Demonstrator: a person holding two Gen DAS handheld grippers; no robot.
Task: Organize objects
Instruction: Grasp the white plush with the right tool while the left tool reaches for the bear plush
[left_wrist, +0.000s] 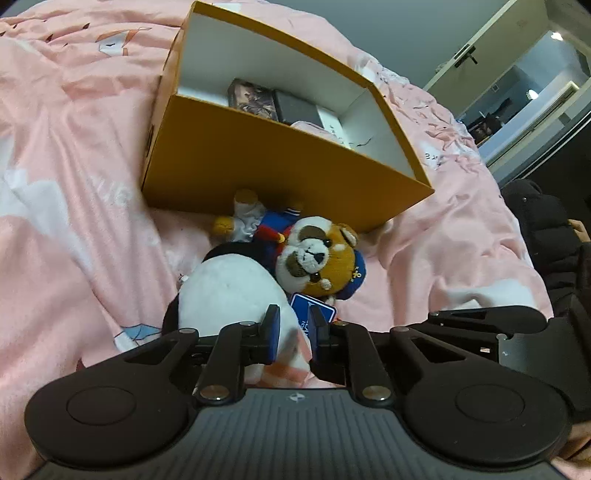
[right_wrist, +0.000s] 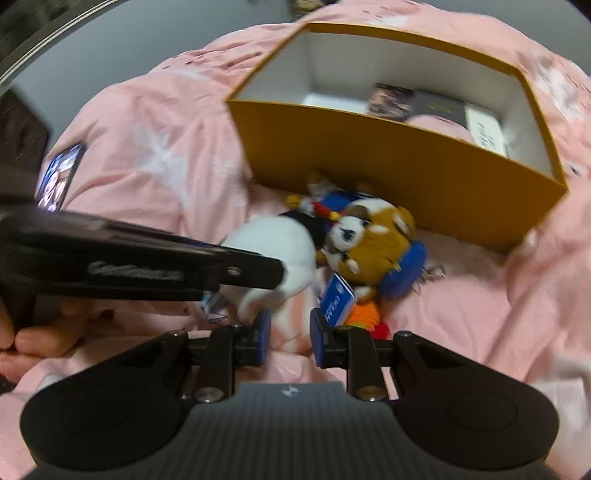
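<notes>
- Pink bedspread (left_wrist: 74, 155) is the work surface. Orange box (left_wrist: 266, 158) sits on it, open top, tilted in both views; some flat items and something pink already lie inside, too blurred to name.
- White plush (left_wrist: 229, 288) lies on the bedspread in front of the box's near wall. It sits straight ahead of my left gripper (left_wrist: 291, 325) and runs away from me toward the box, so its long axis is roughly in line with my fingers.
- Dog plush (left_wrist: 317, 258), brown and white with a blue hat, lies just right of the white one, touching it, feet toward the box wall. Blue tag (left_wrist: 314, 310) hangs at its near end.
- Left gripper: jaws part-way apart, with a pale end of the white plush between them. Can't tell if the pads are actually biting, so I won't call it a grip.
- Right gripper (right_wrist: 290, 332): jaws apart, nothing clamped, low over the bedspread and aimed at the same pile. The tag sits just beyond its right finger.
- The left tool crosses the right camera's view from the left, tip at the white plush, so left is nearer.
- My call: the white plush goes into the box, up and forward over the near wall.
</notes>
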